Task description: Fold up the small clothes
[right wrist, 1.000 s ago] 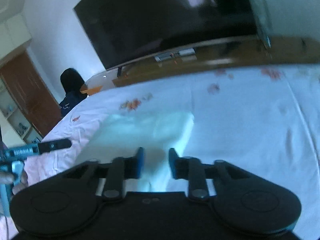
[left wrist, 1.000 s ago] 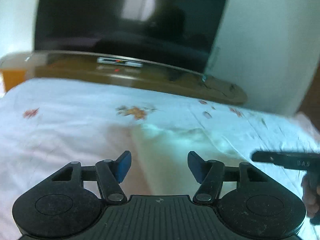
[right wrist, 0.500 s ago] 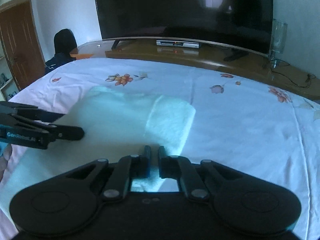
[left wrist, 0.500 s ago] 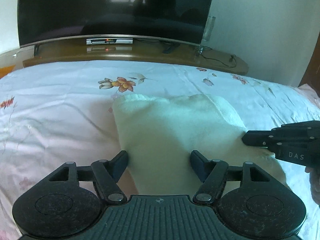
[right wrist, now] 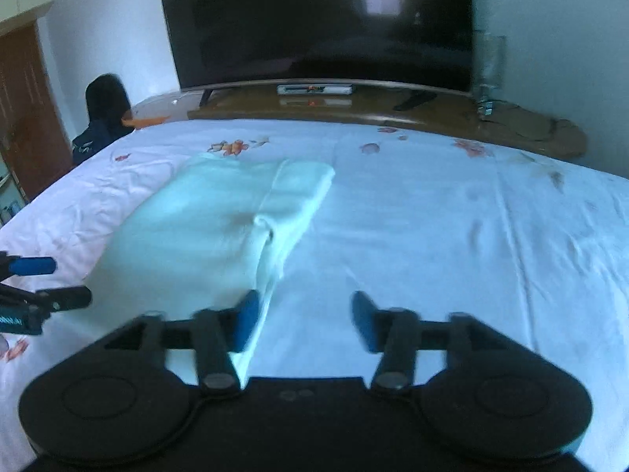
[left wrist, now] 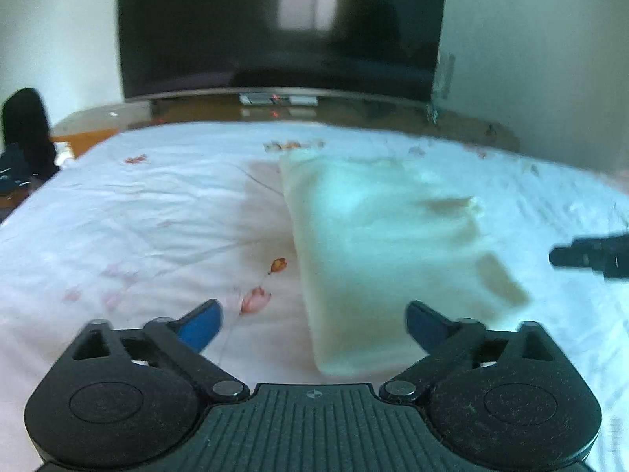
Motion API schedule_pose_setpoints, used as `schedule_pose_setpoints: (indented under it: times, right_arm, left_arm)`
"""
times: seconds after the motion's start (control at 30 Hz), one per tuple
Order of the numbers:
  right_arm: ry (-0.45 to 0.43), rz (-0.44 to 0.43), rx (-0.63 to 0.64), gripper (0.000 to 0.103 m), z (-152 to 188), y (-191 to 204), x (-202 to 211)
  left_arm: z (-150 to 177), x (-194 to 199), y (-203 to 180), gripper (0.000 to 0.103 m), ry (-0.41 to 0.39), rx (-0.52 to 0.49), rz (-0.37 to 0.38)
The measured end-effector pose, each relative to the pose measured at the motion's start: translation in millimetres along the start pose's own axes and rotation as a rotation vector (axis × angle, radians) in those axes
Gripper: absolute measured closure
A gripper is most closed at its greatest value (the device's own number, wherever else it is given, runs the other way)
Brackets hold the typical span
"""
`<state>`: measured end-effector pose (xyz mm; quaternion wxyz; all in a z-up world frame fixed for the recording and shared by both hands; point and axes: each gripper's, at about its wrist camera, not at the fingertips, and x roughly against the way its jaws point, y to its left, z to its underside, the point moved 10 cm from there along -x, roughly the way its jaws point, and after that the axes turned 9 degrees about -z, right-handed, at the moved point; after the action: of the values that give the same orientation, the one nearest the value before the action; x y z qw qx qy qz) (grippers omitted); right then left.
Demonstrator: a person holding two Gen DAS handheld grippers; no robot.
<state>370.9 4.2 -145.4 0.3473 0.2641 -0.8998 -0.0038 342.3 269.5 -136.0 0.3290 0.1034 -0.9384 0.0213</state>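
Note:
A pale cream garment [left wrist: 385, 244] lies folded flat on the bed's white floral sheet [left wrist: 137, 228]. My left gripper [left wrist: 312, 324] is open and empty above the garment's near left corner. In the right wrist view the same garment [right wrist: 220, 220] shows a folded strip along its right edge. My right gripper [right wrist: 302, 320] is open and empty, its left finger over the garment's near right edge. The right gripper's tip [left wrist: 589, 255] shows at the right of the left wrist view. The left gripper [right wrist: 35, 287] shows at the left of the right wrist view.
A wooden TV bench [right wrist: 393, 110] with a large dark television [right wrist: 314, 23] stands beyond the bed's far edge. A glass vase [right wrist: 489, 74] stands on the bench at the right. A dark chair [right wrist: 104, 114] and a wooden door [right wrist: 23, 118] are at the left.
My right gripper has opened from nearly shut. Both grippers have pulled back from the garment, which now lies on the sheet with nothing holding it. The left gripper has shifted left.

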Motion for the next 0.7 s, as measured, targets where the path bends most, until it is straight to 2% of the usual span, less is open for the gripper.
schedule_pose_setpoints:
  times: [0.1,0.17,0.27,0.37,0.47,0.7]
  right_arm:
    - [-0.034,-0.012,-0.008,0.032,12.5,15.7,44.4]
    - [-0.052,-0.003,0.003,0.015,18.8,29.0,74.8]
    - [-0.075,-0.011,0.025,0.004,28.4,54.3,121.1]
    - [-0.084,-0.022,0.052,0.000,39.4,77.3,161.8]
    - [-0.096,0.016,0.063,0.000,49.8,90.6,195.3]
    - [-0.156,0.016,0.017,0.000,68.2,107.8,259.1]
  left_arm:
    - [5.4,47.4,-7.8,0.000,-0.014,-0.029,-0.036]
    - [8.9,84.5,-10.5,0.000,-0.033,-0.030,-0.055]
    - [12.6,137.7,-10.0,0.000,-0.069,-0.006,-0.065]
    - [21.5,187.1,-12.5,0.000,-0.102,-0.010,-0.051]
    - [28.4,227.8,-14.2,0.000,-0.119,-0.012,-0.063]
    - [41.7,291.5,-9.6,0.000,-0.171,0.027,-0.108]
